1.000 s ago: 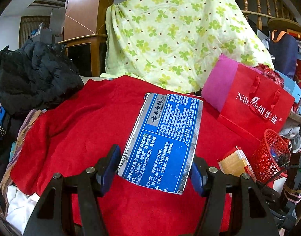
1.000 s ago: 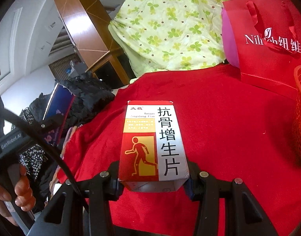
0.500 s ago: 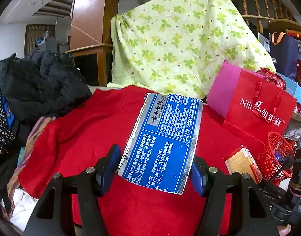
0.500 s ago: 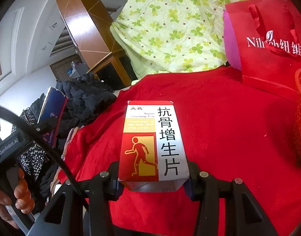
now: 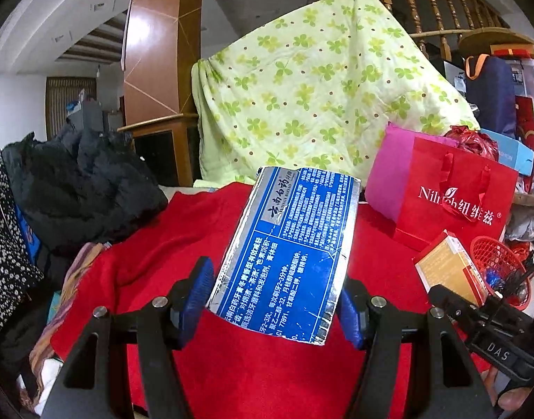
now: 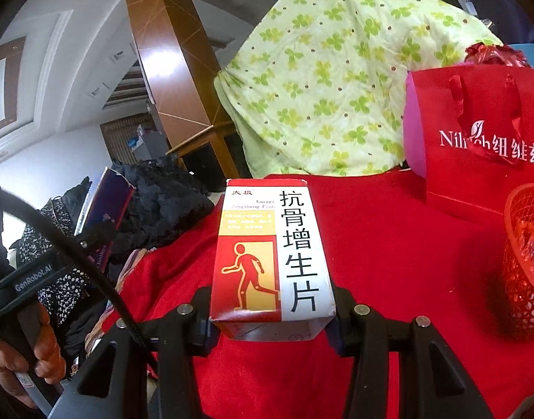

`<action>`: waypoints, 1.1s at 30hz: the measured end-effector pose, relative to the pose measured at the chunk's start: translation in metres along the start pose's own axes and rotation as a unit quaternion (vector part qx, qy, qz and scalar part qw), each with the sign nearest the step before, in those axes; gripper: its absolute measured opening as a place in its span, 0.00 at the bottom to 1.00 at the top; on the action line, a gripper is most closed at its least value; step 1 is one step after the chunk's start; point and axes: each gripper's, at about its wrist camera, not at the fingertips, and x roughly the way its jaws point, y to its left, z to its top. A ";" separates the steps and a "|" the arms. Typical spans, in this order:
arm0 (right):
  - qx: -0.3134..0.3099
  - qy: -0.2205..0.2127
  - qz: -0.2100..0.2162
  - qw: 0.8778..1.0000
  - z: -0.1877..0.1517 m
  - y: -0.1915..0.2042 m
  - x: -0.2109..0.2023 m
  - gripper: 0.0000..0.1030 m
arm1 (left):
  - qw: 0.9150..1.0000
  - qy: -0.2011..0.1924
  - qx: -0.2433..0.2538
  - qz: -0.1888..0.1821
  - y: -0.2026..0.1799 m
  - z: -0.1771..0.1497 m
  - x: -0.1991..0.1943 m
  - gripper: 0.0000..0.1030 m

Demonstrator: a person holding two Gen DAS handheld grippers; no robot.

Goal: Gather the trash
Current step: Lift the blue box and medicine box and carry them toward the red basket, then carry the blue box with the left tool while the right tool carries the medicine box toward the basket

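Observation:
My left gripper (image 5: 272, 300) is shut on a flattened blue and silver toothpaste box (image 5: 291, 248), held up above the red cloth (image 5: 183, 244). In the right wrist view my right gripper (image 6: 272, 317) is shut on a red, yellow and white medicine box (image 6: 270, 255), also lifted over the red cloth (image 6: 389, 244). That medicine box (image 5: 448, 269) shows at the right of the left wrist view, just in front of a red mesh basket (image 5: 501, 272). The same basket (image 6: 525, 265) stands at the right edge of the right wrist view with trash inside.
A red paper gift bag (image 5: 455, 202) stands behind the basket. A green floral quilt (image 5: 319, 87) hangs at the back. Black jackets (image 5: 78, 188) are piled at the left. A person's hand (image 6: 26, 363) holds the left gripper's handle.
Both grippers have risen with their boxes still held. The cloth and gift bag sit lower in both views, and the basket shows more fully at the right.

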 end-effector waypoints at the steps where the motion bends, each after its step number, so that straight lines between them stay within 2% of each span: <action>1: 0.001 -0.001 0.001 1.000 0.001 -0.001 0.000 0.48 | 1.000 -0.002 0.003 0.000 -0.002 0.000 -0.001 0.65; 7: 0.004 -0.013 0.000 1.000 0.000 -0.004 -0.012 0.48 | 1.000 -0.009 0.022 0.007 -0.017 0.000 -0.006 0.65; 21: 0.026 -0.039 -0.013 0.999 0.004 -0.037 -0.039 0.48 | 0.998 -0.003 0.060 -0.010 -0.063 0.001 -0.001 0.65; 33: 0.033 -0.051 -0.018 0.998 0.004 -0.043 -0.050 0.48 | 0.998 0.006 0.055 -0.016 -0.064 0.003 0.002 0.65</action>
